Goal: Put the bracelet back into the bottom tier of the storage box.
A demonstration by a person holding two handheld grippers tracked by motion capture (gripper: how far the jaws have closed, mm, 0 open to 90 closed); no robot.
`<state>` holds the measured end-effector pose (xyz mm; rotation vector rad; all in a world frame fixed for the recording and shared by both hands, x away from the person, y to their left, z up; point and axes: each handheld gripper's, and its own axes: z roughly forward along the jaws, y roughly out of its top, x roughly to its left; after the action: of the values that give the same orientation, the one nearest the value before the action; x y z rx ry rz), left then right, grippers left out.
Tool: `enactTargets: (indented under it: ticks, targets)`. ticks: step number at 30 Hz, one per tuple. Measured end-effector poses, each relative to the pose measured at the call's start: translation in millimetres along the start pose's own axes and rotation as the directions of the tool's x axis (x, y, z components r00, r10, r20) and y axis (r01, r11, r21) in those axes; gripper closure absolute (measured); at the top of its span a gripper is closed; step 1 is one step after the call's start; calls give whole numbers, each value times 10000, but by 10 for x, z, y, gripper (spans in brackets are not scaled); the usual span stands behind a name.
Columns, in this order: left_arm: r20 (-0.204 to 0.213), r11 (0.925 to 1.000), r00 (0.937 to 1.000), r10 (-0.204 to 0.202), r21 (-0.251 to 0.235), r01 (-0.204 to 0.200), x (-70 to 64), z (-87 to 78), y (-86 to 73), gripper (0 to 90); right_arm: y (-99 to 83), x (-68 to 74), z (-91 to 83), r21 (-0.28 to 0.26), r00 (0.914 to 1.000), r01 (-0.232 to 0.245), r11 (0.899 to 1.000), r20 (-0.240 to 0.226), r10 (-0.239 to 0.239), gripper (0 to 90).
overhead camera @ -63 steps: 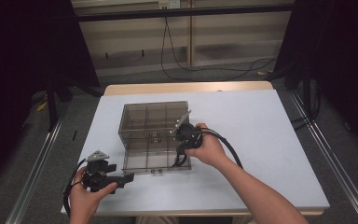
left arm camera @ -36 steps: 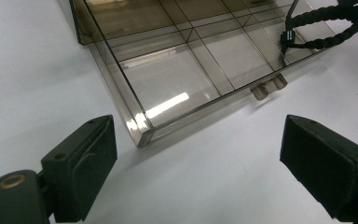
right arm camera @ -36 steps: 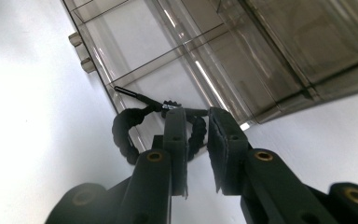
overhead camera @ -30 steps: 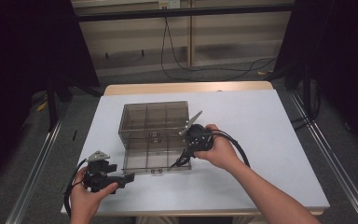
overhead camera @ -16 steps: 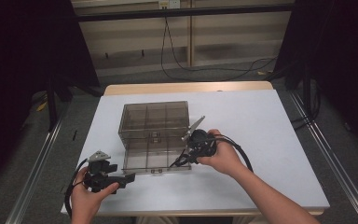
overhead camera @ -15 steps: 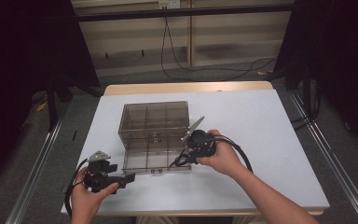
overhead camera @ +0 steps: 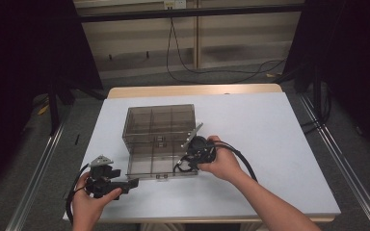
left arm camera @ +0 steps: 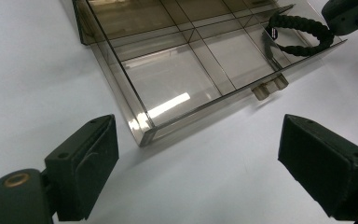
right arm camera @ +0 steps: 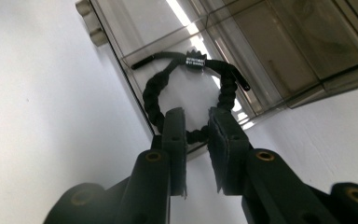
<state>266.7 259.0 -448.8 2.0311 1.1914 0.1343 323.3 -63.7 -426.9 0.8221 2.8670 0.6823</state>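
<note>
In the high view, a smoky clear organizer box (overhead camera: 160,139) lies open on the white counter (overhead camera: 279,144), its lid folded flat toward the person. The right gripper (overhead camera: 185,161) is held at the near right corner of the open lid, with a black braided bracelet (overhead camera: 180,164) hanging at its tip over that corner. The left gripper (overhead camera: 134,183) rests low near the counter's near left edge, just short of the box and pointing toward it.

In the left gripper view, the jaws stand wide apart with nothing between them, aimed at the box's near corner (left arm camera: 144,130). The bracelet (left arm camera: 303,35) lies over the far corner of the lid, beside the other gripper.

In the right gripper view, the jaws are drawn narrow and pinch the bracelet (right arm camera: 191,93) at its lower loop. The rest of the loop hangs over the corner compartment of the box (right arm camera: 279,51), its small black tag at the top.
</note>
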Motion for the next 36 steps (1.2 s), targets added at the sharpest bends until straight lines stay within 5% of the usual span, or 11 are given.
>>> enactTargets:
  ticks: [13, 25, 31, 36]
  targets:
    - [85, 10000, 10000, 2, -59, -2, -23, -8, -11, 169, 0, -86, -109, -231, 9998, -175, 9996, 12, 176, 858]
    - [741, 9999, 9971, 147, -54, -143, -49, -46, -17, 301, 189, -323, -512, -1104, 9962, -808, 9906, 221, 838, 892]
    - [1245, 9997, 9919, 241, 44, -248, -109, -18, -5, 376, 313, -410, -593, -1259, 9945, -851, 9884, 495, 919, 895]
    - [1239, 9989, 9916, 374, 237, -406, -116, -13, -11, 399, 388, -447, -605, -1420, 9939, -832, 9864, 596, 924, 895]
